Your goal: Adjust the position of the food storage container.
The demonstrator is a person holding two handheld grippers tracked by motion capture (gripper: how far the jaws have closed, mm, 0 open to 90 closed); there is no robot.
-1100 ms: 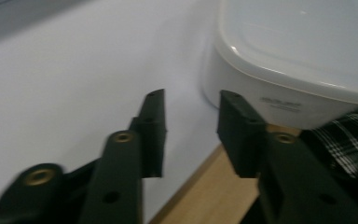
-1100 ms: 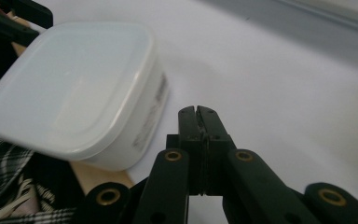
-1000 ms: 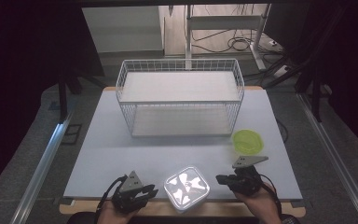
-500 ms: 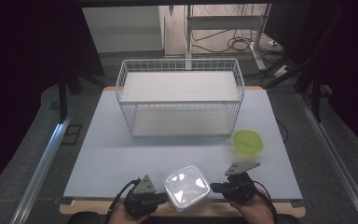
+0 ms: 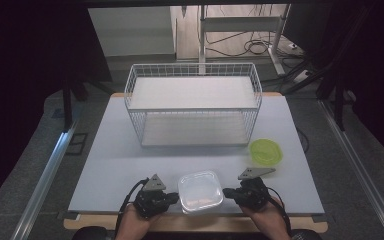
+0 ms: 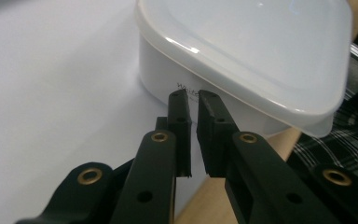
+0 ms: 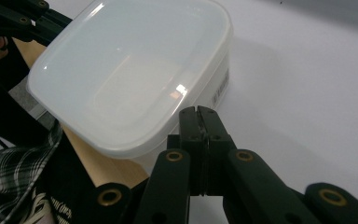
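A white translucent lidded container (image 5: 200,191) sits at the table's front edge between my two grippers. My left gripper (image 5: 172,199) lies on the container's left side, and its tips point at that wall. In the left gripper view the container (image 6: 242,56) looms just past my left gripper (image 6: 193,95), whose jaws stand shut with only a thin slit and nothing between them. My right gripper (image 5: 227,194) points at the right wall. In the right gripper view, my right gripper (image 7: 197,111) is shut and empty, tips under the lid rim of the container (image 7: 130,70).
A white wire basket (image 5: 192,107) stands at the back middle of the table (image 5: 105,160). A lime green bowl (image 5: 266,151) sits right of the basket's front, just behind my right hand. The table's wooden front edge runs right under the container.
The left gripper has slid right, up against the container. The container has turned from a cornerwise pose to square with the table edge. The right gripper has shifted slightly left.
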